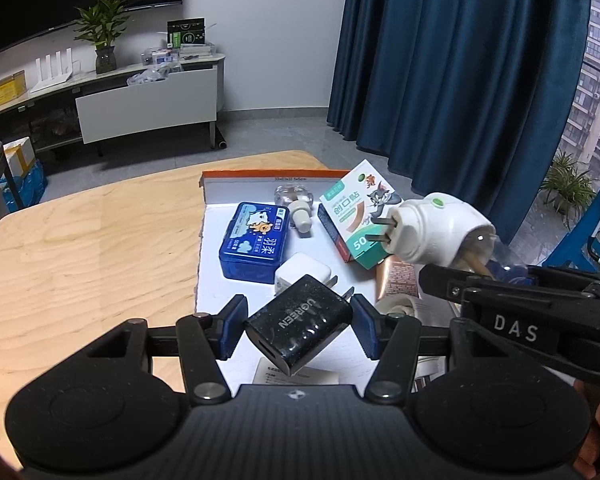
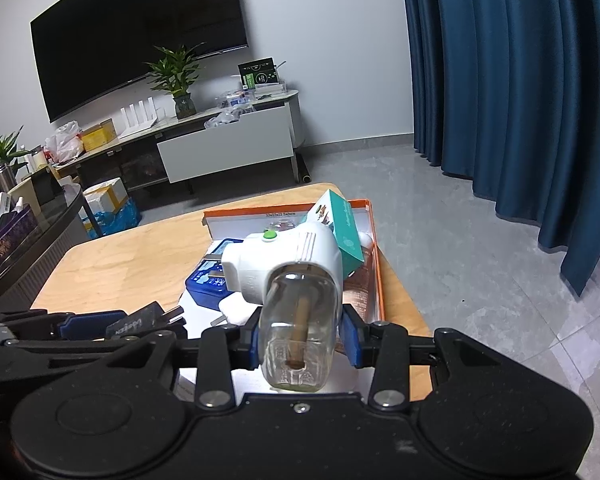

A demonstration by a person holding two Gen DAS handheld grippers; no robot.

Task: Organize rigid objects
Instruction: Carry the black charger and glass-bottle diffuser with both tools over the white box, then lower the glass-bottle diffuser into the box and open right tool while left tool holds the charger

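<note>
My left gripper (image 1: 298,326) is shut on a black UGREEN charger (image 1: 300,330), held above the near end of an orange-rimmed white tray (image 1: 236,178). My right gripper (image 2: 300,336) is shut on the clear bottle (image 2: 298,328) of a white plug-in mosquito repeller (image 2: 284,264), held above the tray's right side; the repeller also shows in the left wrist view (image 1: 436,228). In the tray lie a blue box (image 1: 256,246), a white charger (image 1: 302,274), a small glass bottle (image 1: 294,200) and a plaster box (image 1: 360,212).
The tray rests on a wooden table (image 1: 92,248), whose left part is bare wood. Papers and a copper-coloured packet (image 1: 398,280) lie at the tray's right. Beyond are a TV cabinet (image 2: 220,148), blue curtains (image 2: 520,80) and a grey tiled floor.
</note>
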